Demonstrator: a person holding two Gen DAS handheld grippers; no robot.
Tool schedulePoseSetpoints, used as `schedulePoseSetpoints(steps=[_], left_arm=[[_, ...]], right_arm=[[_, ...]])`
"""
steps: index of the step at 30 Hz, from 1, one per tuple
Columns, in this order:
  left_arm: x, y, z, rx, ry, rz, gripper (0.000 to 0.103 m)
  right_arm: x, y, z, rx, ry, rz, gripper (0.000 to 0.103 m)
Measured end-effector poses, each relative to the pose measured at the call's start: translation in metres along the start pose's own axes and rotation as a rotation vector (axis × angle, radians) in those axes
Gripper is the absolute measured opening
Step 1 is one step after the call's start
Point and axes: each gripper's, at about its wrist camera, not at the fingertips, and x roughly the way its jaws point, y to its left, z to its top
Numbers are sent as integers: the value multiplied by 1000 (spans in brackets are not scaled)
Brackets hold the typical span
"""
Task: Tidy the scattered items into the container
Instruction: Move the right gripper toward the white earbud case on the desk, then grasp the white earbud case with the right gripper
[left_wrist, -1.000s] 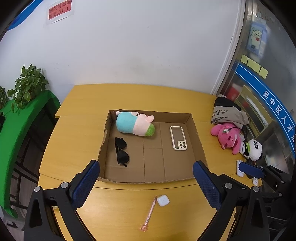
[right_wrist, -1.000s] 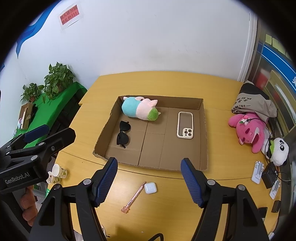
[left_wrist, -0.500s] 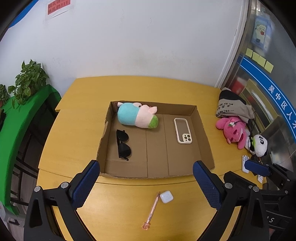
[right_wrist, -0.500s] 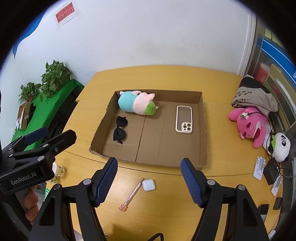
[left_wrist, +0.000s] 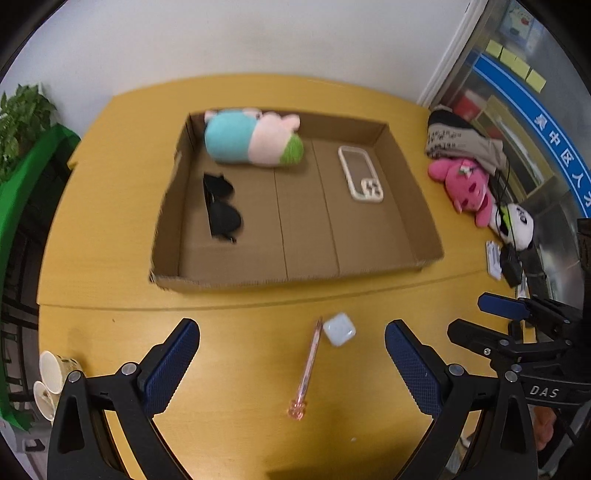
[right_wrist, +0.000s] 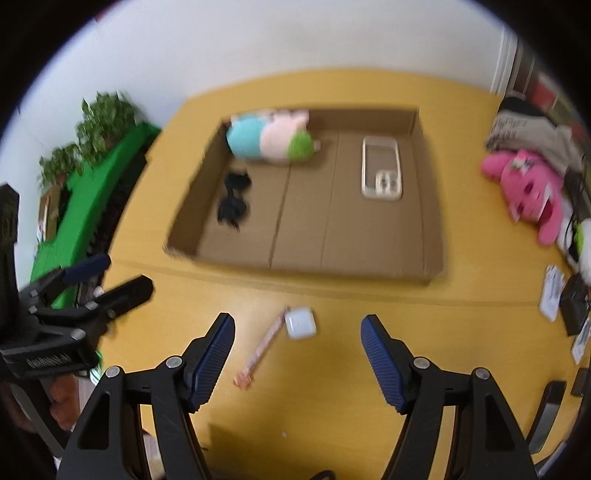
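**Both claws wide open, dropping in on the last two stragglers**

Left gripper (left_wrist: 291, 354) and right gripper (right_wrist: 297, 350) are both spread wide with nothing between the pads and nothing touched. Compared with a second ago, both have come down a fair bit and tipped more steeply toward the yellow table (left_wrist: 236, 376), so the loose stuff now sits much closer in front of the fingers.

What's left outside: the pink pen (left_wrist: 307, 363) and the white earbud case (left_wrist: 339, 328), lying just beside each other on the table in front of the cardboard box (left_wrist: 295, 275). Already inside the box: plush toy (left_wrist: 255, 138), sunglasses (left_wrist: 221, 208), phone (left_wrist: 361, 179).

My read is that the pickup is about to start, with the earbud case roughly centred for the right claw. Frames are a bit blurry though.
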Motion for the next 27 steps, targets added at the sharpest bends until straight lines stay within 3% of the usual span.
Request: schedulePoseSetpoints(steps=[5,9,16,19,25,27], left_arm=[[44,17,-18,-38,106,-29,102],[69,27,-22,-90,161,-118,102],[96,38,-18,-141,221,-218,102],[104,42,-16,-142,241,-243,102],[122,45,-15,-153,279,-288,101],[127,44,-13,-150,287,-295,101]], right_arm=[[61,-5,-19,-29,121,6,71],[106,4,-31,-156,153,1,71],[177,10,-44,-243,161,20,71],[199,10,-47,-219,137,-16,71],[214,8,-45,-213,105,-31,70],[217,9,-42,-226,93,-42,65]])
